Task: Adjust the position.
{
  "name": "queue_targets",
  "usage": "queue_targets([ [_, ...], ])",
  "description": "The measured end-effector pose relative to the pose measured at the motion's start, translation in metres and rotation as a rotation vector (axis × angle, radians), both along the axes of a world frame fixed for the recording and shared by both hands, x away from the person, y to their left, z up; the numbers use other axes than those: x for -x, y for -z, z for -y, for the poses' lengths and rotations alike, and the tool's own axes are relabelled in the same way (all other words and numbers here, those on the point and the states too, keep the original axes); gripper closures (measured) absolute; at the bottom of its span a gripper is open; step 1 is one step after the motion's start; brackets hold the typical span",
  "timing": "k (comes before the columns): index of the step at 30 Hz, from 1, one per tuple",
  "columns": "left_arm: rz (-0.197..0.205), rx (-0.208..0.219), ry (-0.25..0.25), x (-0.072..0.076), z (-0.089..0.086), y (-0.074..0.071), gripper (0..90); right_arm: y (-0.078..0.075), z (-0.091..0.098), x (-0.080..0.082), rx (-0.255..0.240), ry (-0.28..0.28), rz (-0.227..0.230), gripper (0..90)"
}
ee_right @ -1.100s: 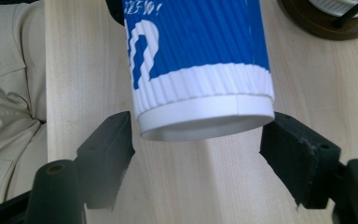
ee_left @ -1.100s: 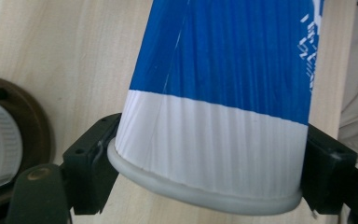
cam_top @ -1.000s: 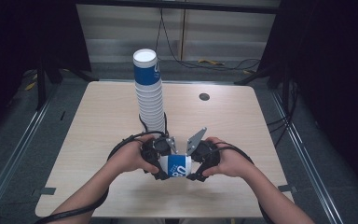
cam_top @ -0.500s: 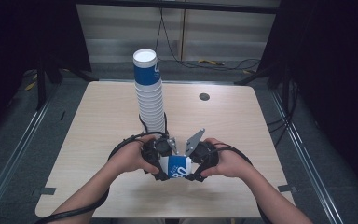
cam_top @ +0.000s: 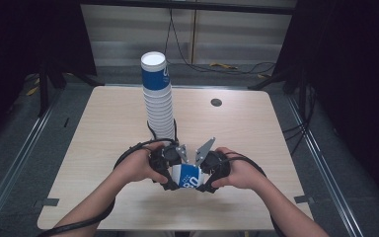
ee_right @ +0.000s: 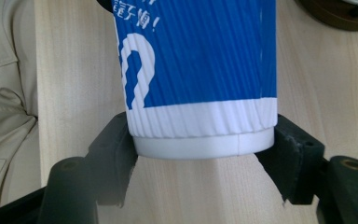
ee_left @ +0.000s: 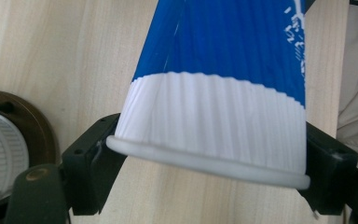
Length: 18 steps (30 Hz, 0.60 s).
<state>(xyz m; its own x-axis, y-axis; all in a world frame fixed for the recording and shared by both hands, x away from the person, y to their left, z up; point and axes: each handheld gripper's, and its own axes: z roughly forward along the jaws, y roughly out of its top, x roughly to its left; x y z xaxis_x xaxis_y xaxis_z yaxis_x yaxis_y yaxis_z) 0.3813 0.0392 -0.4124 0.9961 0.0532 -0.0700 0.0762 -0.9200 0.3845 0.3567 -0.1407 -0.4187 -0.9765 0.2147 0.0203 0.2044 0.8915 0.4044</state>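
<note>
Closing in since the earlier frame, the right gripper's jaws now clench the base end of the blue-and-white cup, low at centre frame. On its left, the left gripper grasps the rim end. Behind stands the cup stack.

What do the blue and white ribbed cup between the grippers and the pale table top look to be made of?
The blue and white ribbed cup: likely paper, matte; fine corrugated ridges and a rolled white rim show. The pale table top: wood or wood-look laminate, smooth, with faint straight grain.
</note>
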Motion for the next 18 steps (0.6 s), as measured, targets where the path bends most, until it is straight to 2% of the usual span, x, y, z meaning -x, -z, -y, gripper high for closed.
queue_targets([
  [5, 0.020, 0.016, 0.002, 0.000, -0.001, 0.001, 17.4, 0.002, 0.000, 0.000, -0.006, 0.004, 0.000, 32.1],
  [8, 0.054, 0.055, 0.023, -0.001, -0.003, 0.001, 15.7, 0.002, 0.002, -0.001, -0.015, 0.004, 0.018, 32.2],
  [10, 0.038, 0.069, 0.008, -0.002, -0.005, 0.001, 15.1, 0.002, 0.004, -0.003, -0.029, 0.001, 0.031, 32.3],
  [12, 0.040, 0.086, -0.004, -0.003, -0.006, 0.002, 14.6, 0.000, 0.005, -0.002, -0.033, 0.007, 0.032, 32.3],
  [13, 0.034, 0.093, 0.002, -0.003, -0.007, 0.002, 14.3, 0.000, 0.006, -0.003, -0.043, -0.003, 0.044, 32.3],
  [15, 0.036, 0.115, -0.004, -0.003, -0.009, 0.003, 14.3, 0.000, 0.008, -0.002, -0.040, 0.007, 0.036, 32.3],
  [17, 0.034, 0.132, -0.002, -0.003, -0.011, 0.003, 14.3, 0.000, 0.009, -0.003, -0.062, -0.003, 0.045, 32.4],
  [18, 0.023, 0.143, -0.017, -0.002, -0.011, 0.004, 14.3, 0.001, 0.010, -0.002, -0.065, 0.000, 0.045, 32.4],
])
